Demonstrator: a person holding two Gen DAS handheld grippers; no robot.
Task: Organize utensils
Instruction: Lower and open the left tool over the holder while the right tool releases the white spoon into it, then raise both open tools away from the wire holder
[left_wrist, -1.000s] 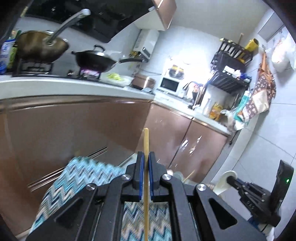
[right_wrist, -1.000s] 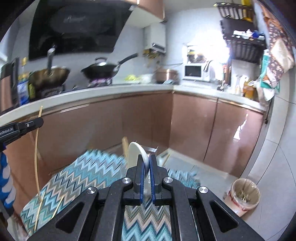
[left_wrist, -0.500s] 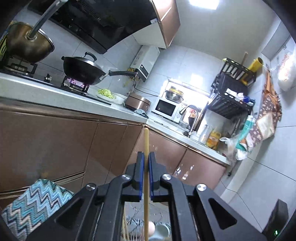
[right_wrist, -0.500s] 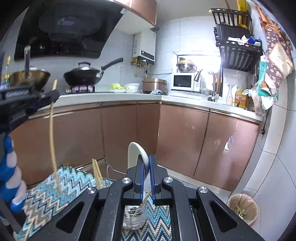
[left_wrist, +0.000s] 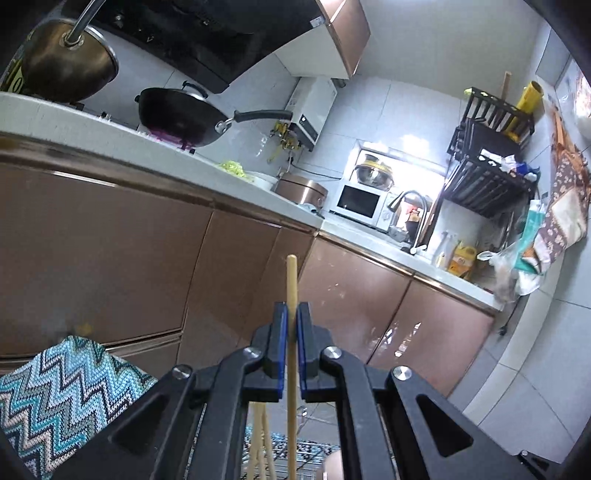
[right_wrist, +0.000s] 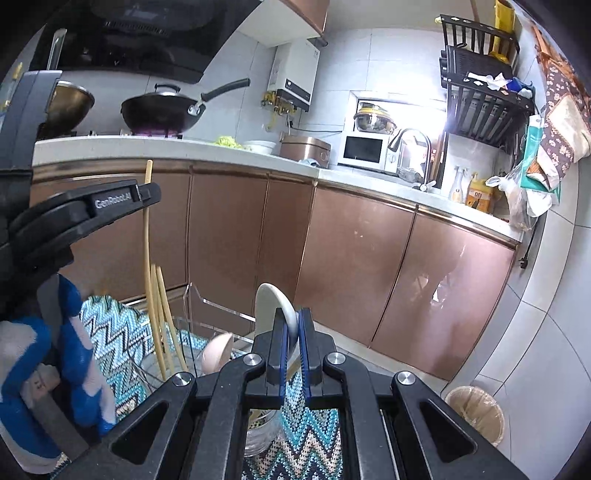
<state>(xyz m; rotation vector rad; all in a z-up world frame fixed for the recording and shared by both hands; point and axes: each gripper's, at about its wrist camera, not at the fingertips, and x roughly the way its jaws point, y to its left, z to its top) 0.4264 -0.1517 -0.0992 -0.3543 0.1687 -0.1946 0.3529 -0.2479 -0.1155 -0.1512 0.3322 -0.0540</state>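
1. The brown cupboards (right_wrist: 354, 258) fill the back of the kitchen, under a long white counter (right_wrist: 207, 151).
2. A black wok (right_wrist: 159, 110) sits on the stove on that counter. A white microwave (right_wrist: 364, 149) stands further along, next to a tap (right_wrist: 412, 142).
3. A black rack (right_wrist: 484, 99) hangs on the wall above the tap.
4. A zigzag cloth (right_wrist: 110, 328) in blue, white and grey lies low in the right wrist view, under the things being sorted.
5. A round bin (right_wrist: 474, 413) stands on the floor by the tiled wall.
6. A clear holder (right_wrist: 207, 314) stands on the cloth. A few chopsticks (right_wrist: 164, 332) lean up out of the left part of it, and a pink spoon (right_wrist: 218, 352) rests in it beside them.
7. The left gripper (left_wrist: 291, 323) is squeezed tight on one long chopstick (left_wrist: 291, 280). The stick points straight up and down. In the right wrist view its lower end goes down among the other chopsticks in the holder.
8. A hand in a blue and white glove (right_wrist: 77, 332) holds the left gripper.
9. The right gripper (right_wrist: 293, 326) is squeezed tight on a white spoon (right_wrist: 273, 310). The spoon's bowl stands up above the fingers, just to the right of the pink spoon and above a glass jar (right_wrist: 260, 432) on the cloth.
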